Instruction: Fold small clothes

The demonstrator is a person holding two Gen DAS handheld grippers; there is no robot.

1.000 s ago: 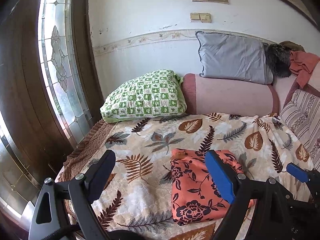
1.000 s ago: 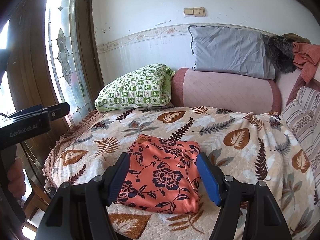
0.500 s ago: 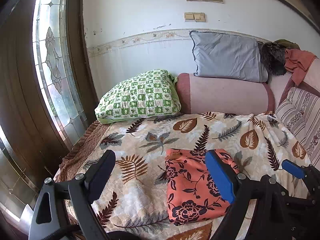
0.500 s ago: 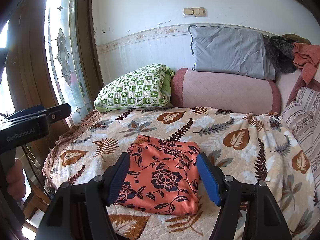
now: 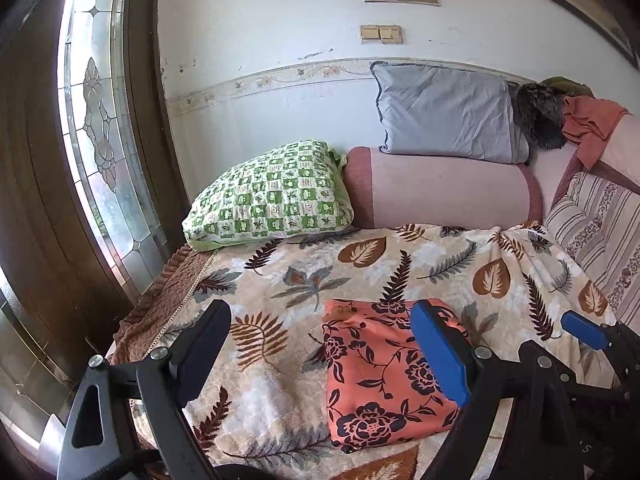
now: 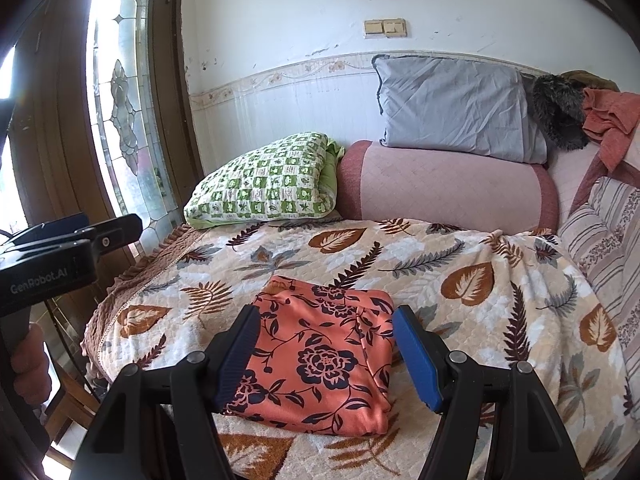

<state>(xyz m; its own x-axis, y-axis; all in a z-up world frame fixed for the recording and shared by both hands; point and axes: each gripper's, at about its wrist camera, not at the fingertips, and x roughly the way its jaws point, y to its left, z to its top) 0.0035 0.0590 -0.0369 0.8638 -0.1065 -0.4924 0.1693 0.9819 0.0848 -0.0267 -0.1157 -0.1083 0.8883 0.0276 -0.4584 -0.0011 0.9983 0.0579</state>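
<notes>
A small orange garment with dark flowers (image 6: 320,356) lies folded into a compact rectangle on the leaf-patterned bedspread (image 6: 460,288). It also shows in the left wrist view (image 5: 376,372). My right gripper (image 6: 324,356) is open and empty, held above the near side of the garment with a finger on each side. My left gripper (image 5: 320,348) is open and empty, held above the bedspread to the garment's left, with its blue finger (image 5: 438,354) over the garment. The right gripper's blue tip (image 5: 584,330) shows at the far right of the left wrist view.
A green checked pillow (image 6: 264,180), a pink bolster (image 6: 444,186) and a grey pillow (image 6: 456,106) lie at the bed's head against the wall. A striped cushion (image 6: 600,236) is on the right. A glass-panelled wooden door (image 6: 120,100) stands to the left.
Both grippers have drawn slightly back and away from the garment, which lies still. Both stayed open.
</notes>
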